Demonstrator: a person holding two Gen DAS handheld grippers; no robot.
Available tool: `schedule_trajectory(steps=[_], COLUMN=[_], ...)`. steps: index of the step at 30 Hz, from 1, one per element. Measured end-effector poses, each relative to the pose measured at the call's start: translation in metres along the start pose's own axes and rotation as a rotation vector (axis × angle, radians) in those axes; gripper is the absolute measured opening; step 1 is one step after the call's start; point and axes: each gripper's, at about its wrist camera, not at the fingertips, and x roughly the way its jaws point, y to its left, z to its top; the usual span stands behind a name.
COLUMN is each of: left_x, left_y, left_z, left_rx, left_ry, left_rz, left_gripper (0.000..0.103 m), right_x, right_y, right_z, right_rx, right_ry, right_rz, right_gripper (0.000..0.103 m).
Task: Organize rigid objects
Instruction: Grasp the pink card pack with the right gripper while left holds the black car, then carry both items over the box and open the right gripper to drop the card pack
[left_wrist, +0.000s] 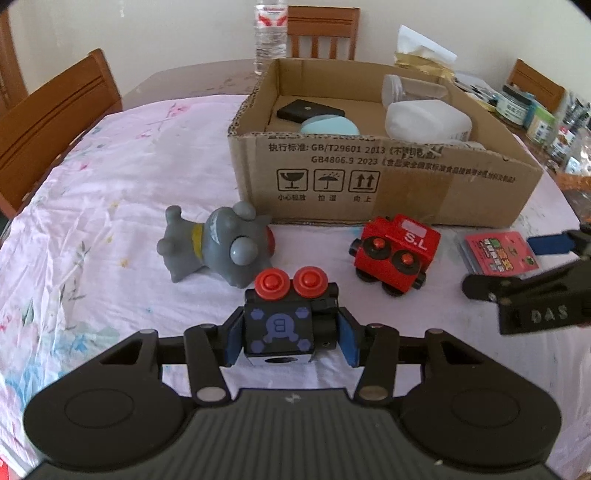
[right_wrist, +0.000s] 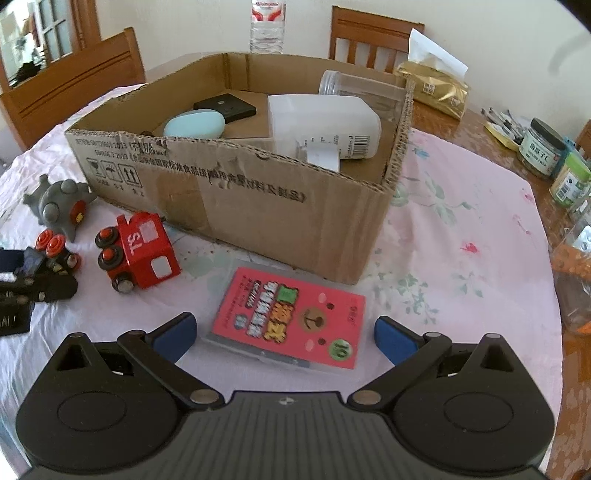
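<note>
The table (left_wrist: 110, 177) under its pink flowered cloth carries everything, and the biggest thing on it is the cardboard box (left_wrist: 369, 177), open-topped, already holding a white plastic container (right_wrist: 325, 122), a clear jar (right_wrist: 354, 83), a pale blue case (right_wrist: 194, 125) and a flat black box (right_wrist: 225, 107). In front of the box, on the cloth, a grey rubber toy (left_wrist: 221, 243) lies on its side, with a red toy train car (left_wrist: 397, 251) near it, tipped over. My right gripper (right_wrist: 284, 338) stands wide apart, its blue pads on either side of a pink card pack (right_wrist: 291, 321) without touching it. My left gripper (left_wrist: 290, 338) is clamped on the black toy train car (left_wrist: 280, 325), its red wheels facing away from me.
</note>
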Motion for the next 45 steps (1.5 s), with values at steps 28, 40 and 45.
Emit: schedule_trajectory(steps=[28, 40, 45], left_x=[0.002, -0.001, -0.009], left_y=[0.006, 0.007, 0.008], left_z=[0.002, 0.005, 0.005], left_rx=[0.068, 0.107, 0.161], left_ry=[-0.027, 0.015, 0.047], left_rz=[-0.06, -0.099, -0.145], left_gripper=[0.05, 0.05, 0.05], right_x=[-0.003, -0.014, -0.033], right_y=[0.018, 0.013, 0.008], right_z=[0.003, 0.005, 0.005], right_rx=[0.099, 0.075, 0.033], right_ry=[-0.012, 0.038, 0.039], right_rz=[-0.075, -0.06, -0.033], right_gripper=[0.096, 0.092, 0.092])
